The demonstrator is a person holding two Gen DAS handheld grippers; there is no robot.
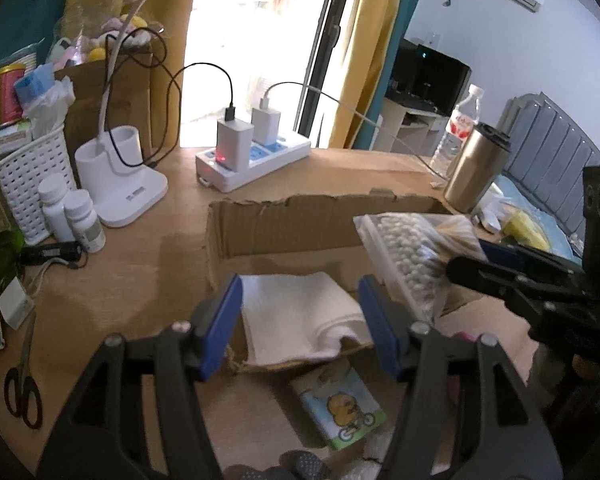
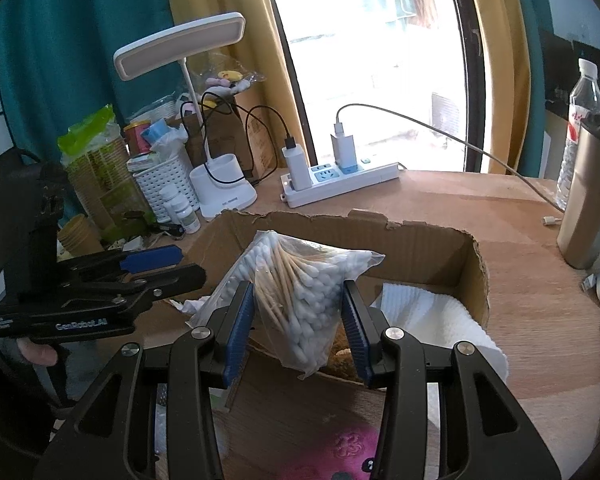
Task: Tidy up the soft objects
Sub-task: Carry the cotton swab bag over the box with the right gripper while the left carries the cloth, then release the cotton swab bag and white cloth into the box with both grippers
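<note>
- Left wrist view: left gripper hangs with jaws apart and empty over the near wall of the cardboard box. Folded white tissues lie inside that box; a cartoon tissue pack lies outside it, nearer the camera. Risk: descending here could crush the torn near wall.
- Right wrist view: right gripper is clamped on the bag of cotton swabs, held above the box. Risk: the slack plastic may slip, or release may snag the box edge.
</note>
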